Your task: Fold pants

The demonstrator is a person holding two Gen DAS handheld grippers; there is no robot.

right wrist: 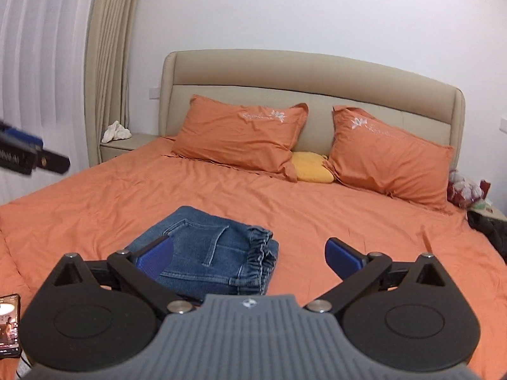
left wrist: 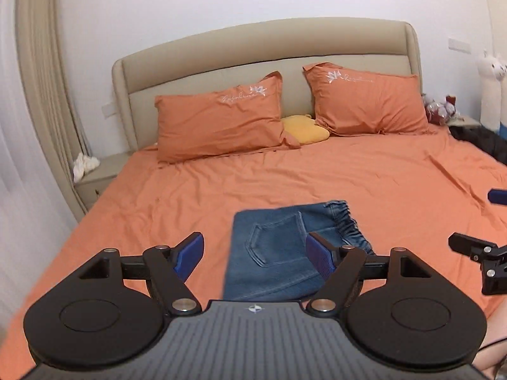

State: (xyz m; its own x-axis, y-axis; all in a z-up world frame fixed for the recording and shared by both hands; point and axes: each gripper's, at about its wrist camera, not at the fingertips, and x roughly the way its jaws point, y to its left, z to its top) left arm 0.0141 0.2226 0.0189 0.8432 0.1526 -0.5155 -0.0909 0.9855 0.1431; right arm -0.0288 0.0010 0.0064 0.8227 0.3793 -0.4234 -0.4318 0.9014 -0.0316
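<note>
Blue denim pants (left wrist: 279,250) lie folded in a compact stack on the orange bed sheet (left wrist: 396,190), back pocket up and elastic waistband to the right. They also show in the right wrist view (right wrist: 209,250). My left gripper (left wrist: 255,253) is open and empty, held above the near end of the pants. My right gripper (right wrist: 248,253) is open and empty, above the pants' waistband edge. The right gripper's fingers also show at the right edge of the left wrist view (left wrist: 475,248).
Two orange pillows (left wrist: 218,123) (left wrist: 367,101) and a yellow cushion (left wrist: 304,129) lean at the beige headboard (left wrist: 269,50). Nightstands (left wrist: 95,177) flank the bed, curtains at the left. A phone (right wrist: 9,326) lies at the bed's near left corner.
</note>
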